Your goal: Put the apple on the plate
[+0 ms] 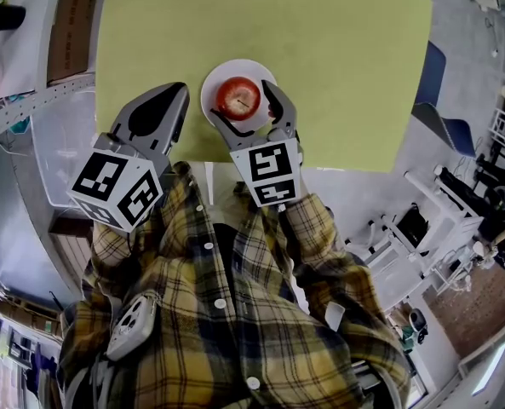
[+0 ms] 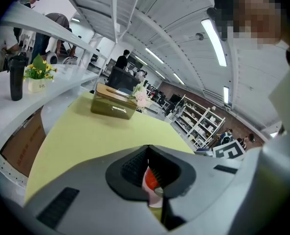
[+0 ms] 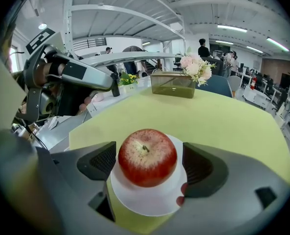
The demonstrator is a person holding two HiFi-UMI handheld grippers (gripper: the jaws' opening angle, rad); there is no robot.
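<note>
A red apple [image 1: 238,97] sits upright on a small white plate [image 1: 212,86] near the front edge of the yellow-green table [image 1: 337,49]. My right gripper [image 1: 240,102] is open, its two dark pads standing on either side of the apple with a small gap on each side. In the right gripper view the apple [image 3: 147,156] rests on the plate [image 3: 145,203] between the pads [image 3: 203,169]. My left gripper [image 1: 175,93] is shut and empty, just left of the plate. Through its jaws [image 2: 152,179] only a sliver of apple [image 2: 149,181] shows.
An olive box [image 3: 174,85] with pink flowers stands at the table's far side. A white shelf on the left holds a black bottle [image 2: 16,77] and a small flower pot [image 2: 37,73]. A cardboard box [image 1: 70,29] lies beside the table; a blue chair [image 1: 430,73] is on the right.
</note>
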